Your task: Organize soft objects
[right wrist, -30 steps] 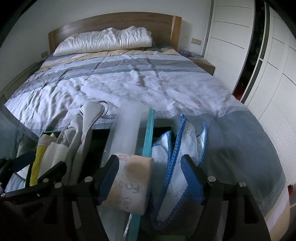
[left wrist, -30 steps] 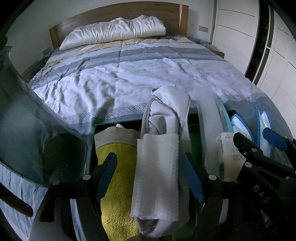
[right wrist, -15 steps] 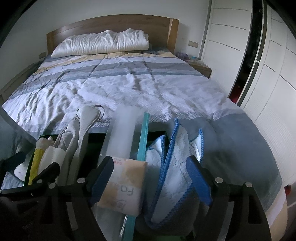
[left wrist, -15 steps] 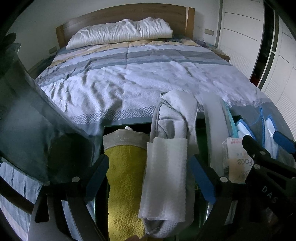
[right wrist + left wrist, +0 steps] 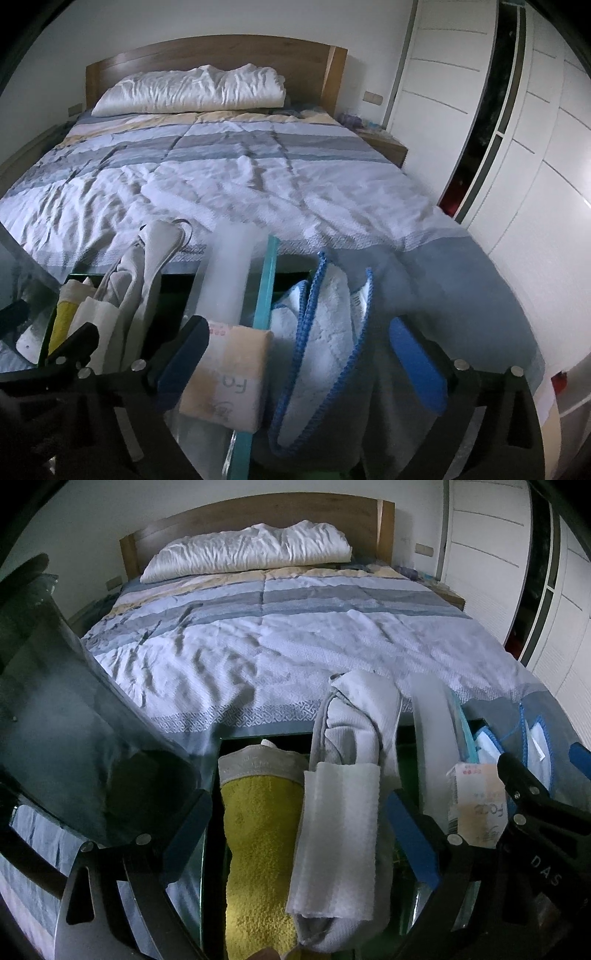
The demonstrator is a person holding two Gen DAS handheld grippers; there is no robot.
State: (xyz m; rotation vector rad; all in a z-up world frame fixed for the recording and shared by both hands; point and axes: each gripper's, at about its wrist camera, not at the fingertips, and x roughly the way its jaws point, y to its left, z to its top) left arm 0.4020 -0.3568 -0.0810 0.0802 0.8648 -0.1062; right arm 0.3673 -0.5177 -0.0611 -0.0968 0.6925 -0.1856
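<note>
A dark storage box (image 5: 258,736) stands at the foot of the bed with soft things upright in it. In the left wrist view a yellow towel (image 5: 258,849), a white folded cloth (image 5: 340,834) and a grey cloth (image 5: 358,716) lie between the fingers of my open left gripper (image 5: 299,834). In the right wrist view a tissue pack (image 5: 225,384) and a white towel with blue trim (image 5: 321,332) lie between the fingers of my open right gripper (image 5: 299,365). Neither gripper clamps anything.
The bed (image 5: 258,177) with a striped quilt and a white pillow (image 5: 192,90) fills the view ahead. White wardrobe doors (image 5: 517,129) stand on the right. A translucent lid (image 5: 66,709) leans at the left. A frosted divider and a teal strip (image 5: 266,280) split the box.
Both grippers have drawn back and lifted a little; more of the bed and headboard shows. The cloths in the box have not moved.
</note>
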